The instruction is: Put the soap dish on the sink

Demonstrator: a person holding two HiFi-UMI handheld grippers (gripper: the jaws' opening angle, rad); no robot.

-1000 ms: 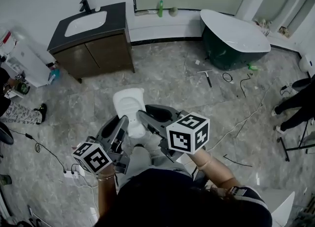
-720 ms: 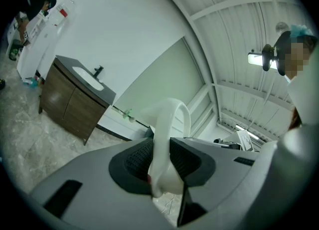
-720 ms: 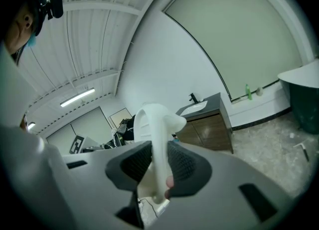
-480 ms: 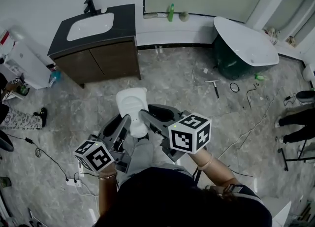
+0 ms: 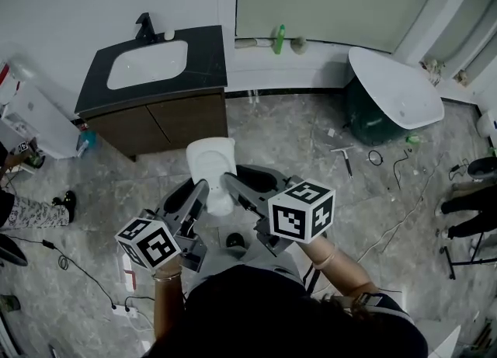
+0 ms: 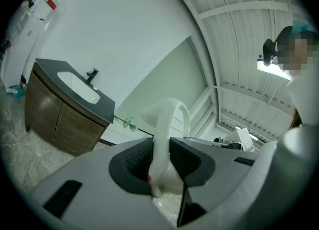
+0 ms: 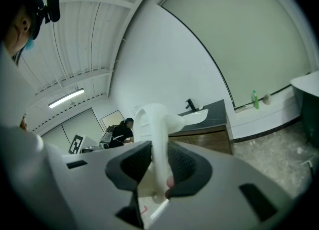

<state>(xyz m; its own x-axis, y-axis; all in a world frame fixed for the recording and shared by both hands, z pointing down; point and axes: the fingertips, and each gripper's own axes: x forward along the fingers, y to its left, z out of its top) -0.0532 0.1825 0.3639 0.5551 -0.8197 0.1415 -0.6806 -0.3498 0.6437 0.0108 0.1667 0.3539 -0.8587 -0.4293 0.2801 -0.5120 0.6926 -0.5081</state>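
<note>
I carry a white soap dish (image 5: 211, 164) between both grippers, above the marble floor. My left gripper (image 5: 199, 192) is shut on its left edge, my right gripper (image 5: 227, 185) is shut on its right edge. In the left gripper view the white soap dish (image 6: 167, 139) stands edge-on between the black pads of the left gripper (image 6: 160, 159). The right gripper view shows the soap dish (image 7: 157, 144) clamped the same way in the right gripper (image 7: 160, 163). The sink (image 5: 147, 64), a white basin in a dark counter on a brown cabinet, lies ahead at the upper left, with a black tap (image 5: 145, 27) behind it.
A white bathtub with a dark green outside (image 5: 392, 96) stands at the right. A green bottle (image 5: 279, 39) sits on the ledge by the wall. Cables and small tools (image 5: 344, 156) lie on the floor at the right. A person (image 5: 470, 201) stands at the right edge.
Both grippers and the soap dish have moved forward across the floor towards the sink cabinet, which now appears lower and closer in the head view. The grips are unchanged.
</note>
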